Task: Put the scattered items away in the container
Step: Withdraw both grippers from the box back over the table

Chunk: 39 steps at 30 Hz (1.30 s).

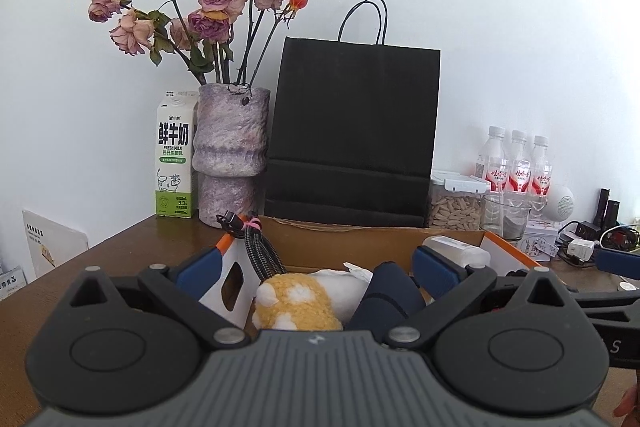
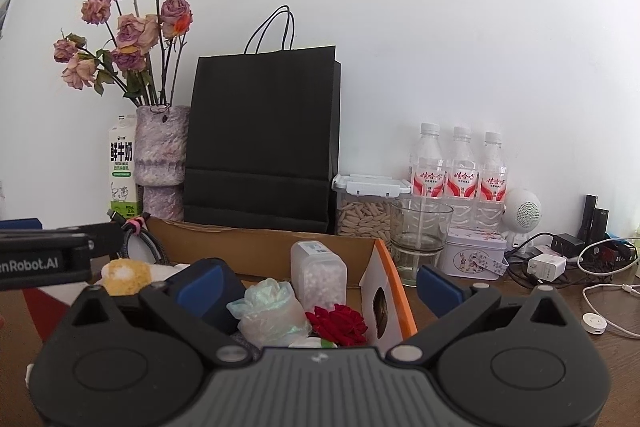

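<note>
Both grippers hang over the cardboard box (image 2: 264, 247) on the brown table (image 1: 132, 247). The left gripper (image 1: 320, 269) has its blue fingers (image 1: 438, 267) spread wide, gripping nothing. Same for the right gripper (image 2: 320, 287): wide apart, empty. Already in the box: a yellow-and-white plush (image 1: 296, 301), a braided cable (image 1: 260, 251) (leaning on the left wall), a dark roll (image 1: 390, 293), a frosted bottle (image 2: 318, 273), a red rose (image 2: 340, 321) and a crumpled clear bag (image 2: 270, 311).
</note>
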Each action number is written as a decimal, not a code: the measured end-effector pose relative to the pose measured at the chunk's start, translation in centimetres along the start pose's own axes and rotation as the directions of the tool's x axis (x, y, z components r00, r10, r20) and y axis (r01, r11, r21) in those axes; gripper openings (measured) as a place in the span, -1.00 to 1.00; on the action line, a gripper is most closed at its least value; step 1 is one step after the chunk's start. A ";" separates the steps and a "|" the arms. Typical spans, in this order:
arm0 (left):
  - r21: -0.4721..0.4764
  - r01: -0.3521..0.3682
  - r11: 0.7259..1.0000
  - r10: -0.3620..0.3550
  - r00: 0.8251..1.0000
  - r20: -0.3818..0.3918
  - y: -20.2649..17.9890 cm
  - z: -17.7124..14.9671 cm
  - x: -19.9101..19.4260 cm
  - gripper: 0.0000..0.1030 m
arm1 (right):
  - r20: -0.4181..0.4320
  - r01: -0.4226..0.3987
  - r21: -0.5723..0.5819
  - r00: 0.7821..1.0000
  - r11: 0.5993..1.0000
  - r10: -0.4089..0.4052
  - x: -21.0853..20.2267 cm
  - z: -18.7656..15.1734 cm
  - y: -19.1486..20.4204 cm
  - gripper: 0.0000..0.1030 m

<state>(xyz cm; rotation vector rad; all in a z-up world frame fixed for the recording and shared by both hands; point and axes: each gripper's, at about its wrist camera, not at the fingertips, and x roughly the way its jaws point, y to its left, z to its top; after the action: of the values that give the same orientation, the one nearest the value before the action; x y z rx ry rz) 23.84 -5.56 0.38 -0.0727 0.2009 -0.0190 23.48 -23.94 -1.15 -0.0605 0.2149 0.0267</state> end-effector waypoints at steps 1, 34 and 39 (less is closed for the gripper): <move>0.001 -0.003 1.000 0.003 1.000 -0.003 0.1 -0.1 -0.2 1.00 | -0.003 0.002 -0.008 1.000 1.000 -0.002 -0.2 -0.1 0.1 1.00; 0.045 -0.050 0.998 0.054 0.994 -0.098 4.5 -2.4 -6.6 1.00 | -0.131 -0.048 0.009 0.990 0.999 0.049 -6.3 -3.1 -0.6 1.00; 0.074 -0.053 0.996 0.063 0.988 -0.139 4.8 -2.8 -7.1 1.00 | -0.168 -0.066 0.008 0.984 0.998 0.067 -6.9 -3.7 -0.3 1.00</move>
<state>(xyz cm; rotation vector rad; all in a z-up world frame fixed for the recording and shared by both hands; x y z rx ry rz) 16.38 -0.76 -1.32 0.0050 0.3442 0.0273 15.93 -24.62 -3.24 -0.0531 0.3859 0.0881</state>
